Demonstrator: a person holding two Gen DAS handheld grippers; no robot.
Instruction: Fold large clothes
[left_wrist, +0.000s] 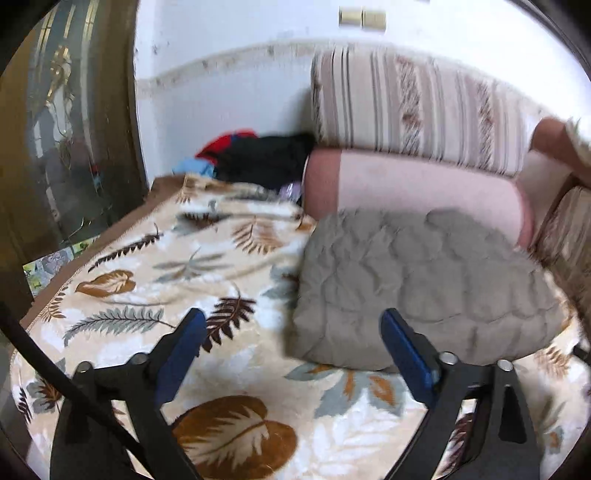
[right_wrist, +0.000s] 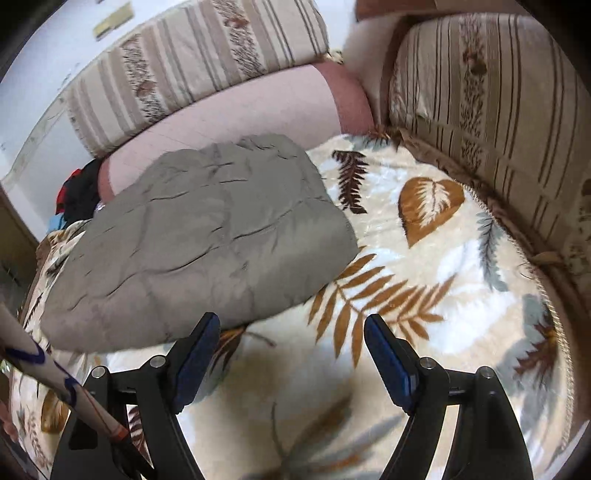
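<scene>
A grey quilted garment (left_wrist: 424, 284) (right_wrist: 199, 240) is seen folded into a puffy, creased rectangle on a leaf-print blanket (left_wrist: 147, 280) (right_wrist: 443, 280), beside a pink bolster (left_wrist: 424, 184). Both grippers' fingers (left_wrist: 188, 339) (right_wrist: 388, 354) are spread, released, holding nothing.

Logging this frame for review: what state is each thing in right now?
Grey quilted garment: folded into a bundle, lying on the leaf-print blanket, not gripped.
Left gripper: open, holding nothing.
Right gripper: open, holding nothing.
Pile of clothes: unfolded heap beside the pink bolster.
</scene>
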